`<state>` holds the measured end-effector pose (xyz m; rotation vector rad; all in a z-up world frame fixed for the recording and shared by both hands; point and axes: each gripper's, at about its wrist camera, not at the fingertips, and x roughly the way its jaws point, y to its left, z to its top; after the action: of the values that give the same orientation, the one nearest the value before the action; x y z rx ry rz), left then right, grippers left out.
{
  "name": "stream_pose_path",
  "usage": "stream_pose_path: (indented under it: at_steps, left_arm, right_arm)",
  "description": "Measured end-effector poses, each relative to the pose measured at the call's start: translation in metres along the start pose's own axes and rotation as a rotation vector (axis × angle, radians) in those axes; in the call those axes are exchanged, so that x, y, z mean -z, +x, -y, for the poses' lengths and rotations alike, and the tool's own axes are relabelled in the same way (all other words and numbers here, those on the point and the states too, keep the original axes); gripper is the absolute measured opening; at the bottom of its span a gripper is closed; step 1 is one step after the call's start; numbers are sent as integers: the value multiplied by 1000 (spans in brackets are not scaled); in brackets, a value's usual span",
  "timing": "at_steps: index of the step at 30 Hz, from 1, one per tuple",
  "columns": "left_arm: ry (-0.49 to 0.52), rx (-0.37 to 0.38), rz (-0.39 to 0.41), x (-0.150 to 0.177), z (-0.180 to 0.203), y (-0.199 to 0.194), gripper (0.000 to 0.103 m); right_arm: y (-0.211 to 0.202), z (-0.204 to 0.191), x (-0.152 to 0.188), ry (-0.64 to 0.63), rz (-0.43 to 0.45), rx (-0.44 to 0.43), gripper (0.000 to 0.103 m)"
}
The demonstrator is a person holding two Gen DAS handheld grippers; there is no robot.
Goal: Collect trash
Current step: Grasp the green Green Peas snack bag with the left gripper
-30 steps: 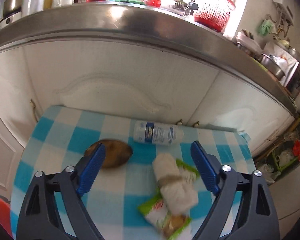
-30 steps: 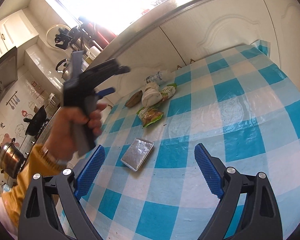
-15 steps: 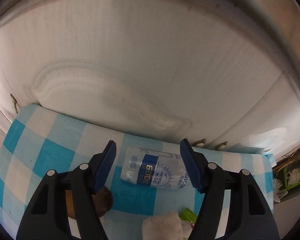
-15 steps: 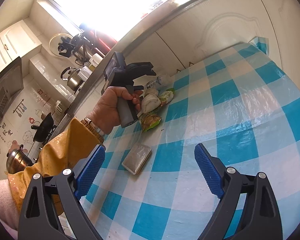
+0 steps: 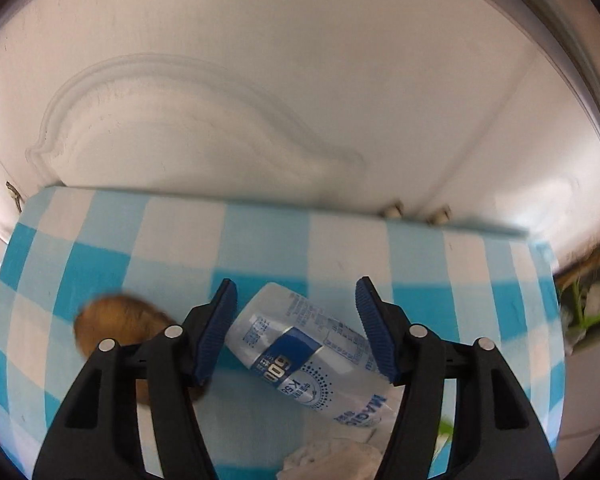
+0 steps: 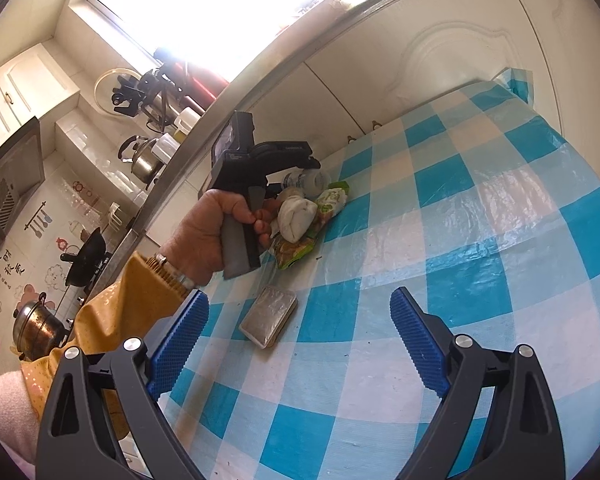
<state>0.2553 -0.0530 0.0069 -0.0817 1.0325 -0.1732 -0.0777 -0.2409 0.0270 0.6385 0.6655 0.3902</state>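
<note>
A clear plastic bottle [image 5: 300, 348] with a blue label lies on its side on the blue-and-white checked table [image 5: 148, 240]. My left gripper [image 5: 296, 332] is open, its blue pads on either side of the bottle's upper end, not closed on it. A brown peel [image 5: 116, 320] lies left of it and crumpled white tissue [image 5: 332, 456] lies below. In the right wrist view the bottle [image 6: 304, 179], white tissue wad [image 6: 296, 216], green wrappers [image 6: 332, 202] and a silver foil pack [image 6: 270, 316] lie on the table. My right gripper [image 6: 300, 344] is open and empty above the cloth.
White cabinet doors [image 5: 260, 100] stand just behind the table's far edge, under a steel counter rim [image 6: 260, 76]. Pots, a kettle and a wok [image 6: 88, 248] sit on the counter at the left. Clutter lies on the floor at the right [image 5: 592, 304].
My left gripper has come down and forward over the bottle, which now lies between its pads. The right gripper has stayed nearly still.
</note>
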Motion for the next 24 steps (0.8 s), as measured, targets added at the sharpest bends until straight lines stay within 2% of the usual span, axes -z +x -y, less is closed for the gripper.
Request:
stream_pose_path:
  at_steps: [9,17,20,22,24]
  left_arm:
    - [20,94,-13,60,9,-33,62]
    - [91,175,-47,111,30,-60,62]
    - [120,242,-73,124,34,-67,62]
    - [136,258,-54,128,33,-74,62]
    - [140,231,11,132,26,-89,63]
  right_arm:
    - [1,1,1,-9,-7,31,91]
    - [19,-3,10,-39,-91,58,91]
    - [23,-7,14,-60,-113,78,91]
    - [24,-9,15,-79,-119,91,91]
    - [25,-10,17,-89,-127,104,91]
